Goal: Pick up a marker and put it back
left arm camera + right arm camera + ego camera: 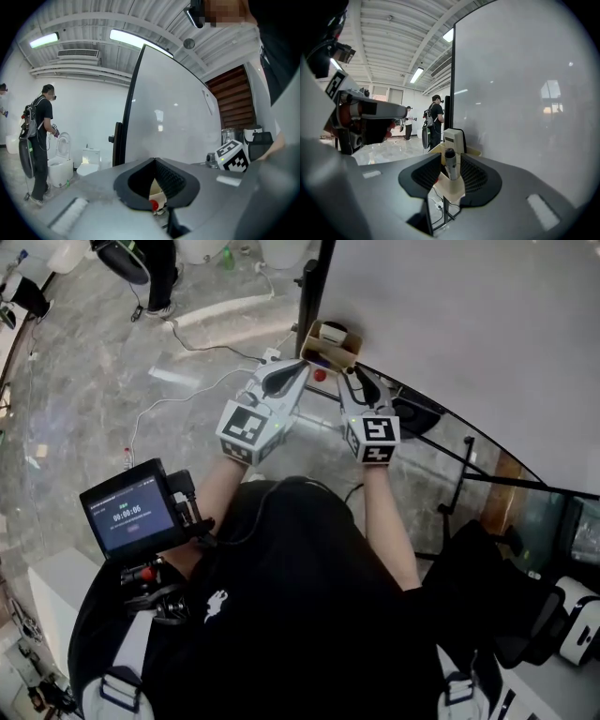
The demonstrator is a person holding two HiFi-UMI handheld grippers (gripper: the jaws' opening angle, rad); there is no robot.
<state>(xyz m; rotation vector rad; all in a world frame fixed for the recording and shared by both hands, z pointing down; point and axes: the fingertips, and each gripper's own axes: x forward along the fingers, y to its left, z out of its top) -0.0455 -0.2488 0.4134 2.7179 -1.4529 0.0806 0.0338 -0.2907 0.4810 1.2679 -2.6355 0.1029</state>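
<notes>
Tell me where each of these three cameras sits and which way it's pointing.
Head view: on the person's head, looking steeply down past black shirt and forearms at left tongs and right tongs by a cardboard tray at the whiteboard's edge.
Left gripper view: rides the left tongs, facing the whiteboard; own tongs in foreground, right tongs' cube at right.
Right gripper view: rides the right tongs, facing the tray; a marker stands between its open tongs.
Shared: head and right gripper views both show tray and whiteboard.

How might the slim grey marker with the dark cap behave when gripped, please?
The slim grey marker looks rigid, probably light. Its smooth round barrel may slip or roll. Upright in the beige cardboard holder, it could tip.
</notes>
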